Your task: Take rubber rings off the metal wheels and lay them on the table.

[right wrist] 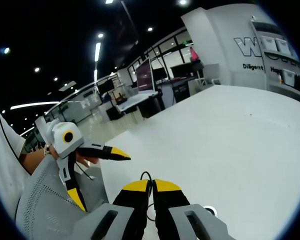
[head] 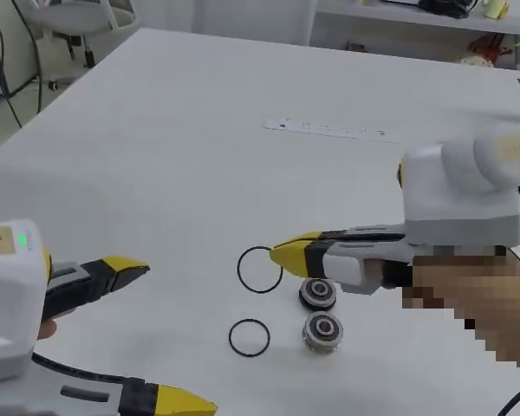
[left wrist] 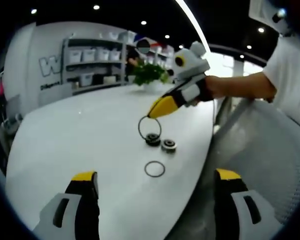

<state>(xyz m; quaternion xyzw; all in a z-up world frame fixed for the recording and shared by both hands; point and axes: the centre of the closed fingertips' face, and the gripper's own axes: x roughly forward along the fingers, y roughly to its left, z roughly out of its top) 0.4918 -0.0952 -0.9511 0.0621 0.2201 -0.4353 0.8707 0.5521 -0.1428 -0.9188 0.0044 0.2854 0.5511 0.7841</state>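
Note:
My right gripper (head: 276, 256) is shut on a thin black rubber ring (head: 239, 269), which hangs from its yellow tips just left of two metal wheels (head: 318, 293) (head: 322, 331) standing on the white table. A second black ring (head: 230, 338) lies flat on the table, left of the nearer wheel. My left gripper (head: 160, 336) is open at the lower left, apart from everything. The left gripper view shows the right gripper (left wrist: 160, 107), the held ring (left wrist: 139, 129), both wheels (left wrist: 152, 139) (left wrist: 168, 145) and the lying ring (left wrist: 145, 169). In the right gripper view the ring (right wrist: 144, 175) sticks out between the shut jaws.
The white table (head: 199, 130) stretches far ahead and left. A thin white strip (head: 325, 129) lies on it further back. A person's hand (head: 468, 295) holds the right gripper. An office chair (head: 74, 17) stands beyond the table's far left corner.

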